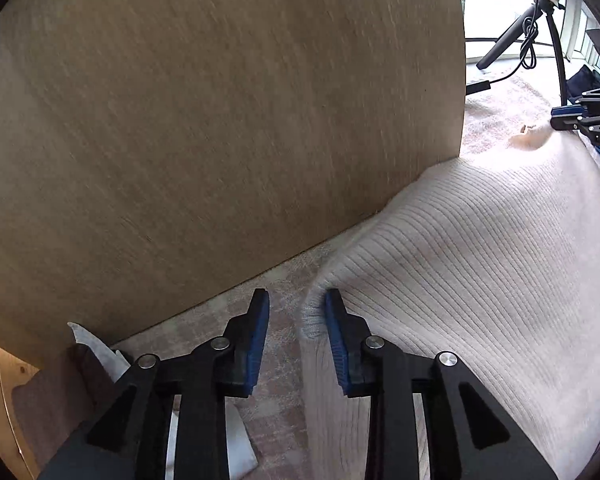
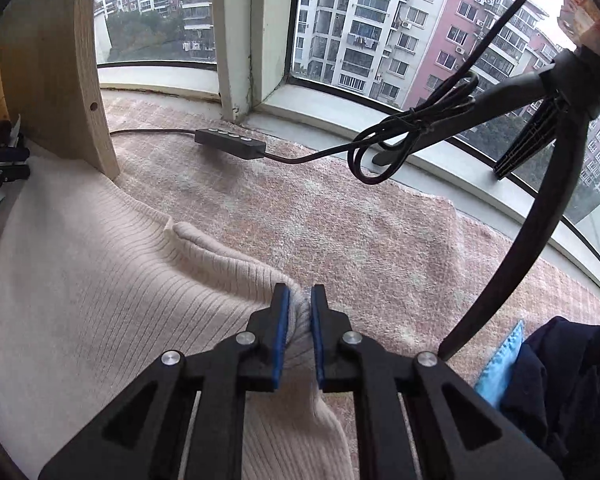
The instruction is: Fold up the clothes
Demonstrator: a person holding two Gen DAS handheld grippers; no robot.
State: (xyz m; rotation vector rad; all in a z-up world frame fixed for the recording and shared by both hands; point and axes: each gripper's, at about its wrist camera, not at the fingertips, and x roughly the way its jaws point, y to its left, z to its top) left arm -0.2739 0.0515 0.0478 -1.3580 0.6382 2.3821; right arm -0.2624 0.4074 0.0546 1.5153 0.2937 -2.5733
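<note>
A cream ribbed knit sweater (image 1: 480,248) lies spread on a pinkish carpet (image 1: 276,280). My left gripper (image 1: 297,308) is open at its edge: the right fingertip (image 1: 334,312) touches the bunched hem, and carpet shows between the fingers. In the right wrist view the sweater (image 2: 80,260) fills the lower left. My right gripper (image 2: 300,300) is shut on a pinched fold of the sweater near its collar. The right gripper also shows at the far right of the left wrist view (image 1: 580,118).
A big wooden panel (image 1: 220,120) stands close on the left. A wooden post (image 2: 60,80) rises at the sweater's far corner. A black cable controller (image 2: 230,142) lies on the carpet. A tripod leg (image 2: 540,220) and dark and blue clothes (image 2: 560,380) are at the right, below a window.
</note>
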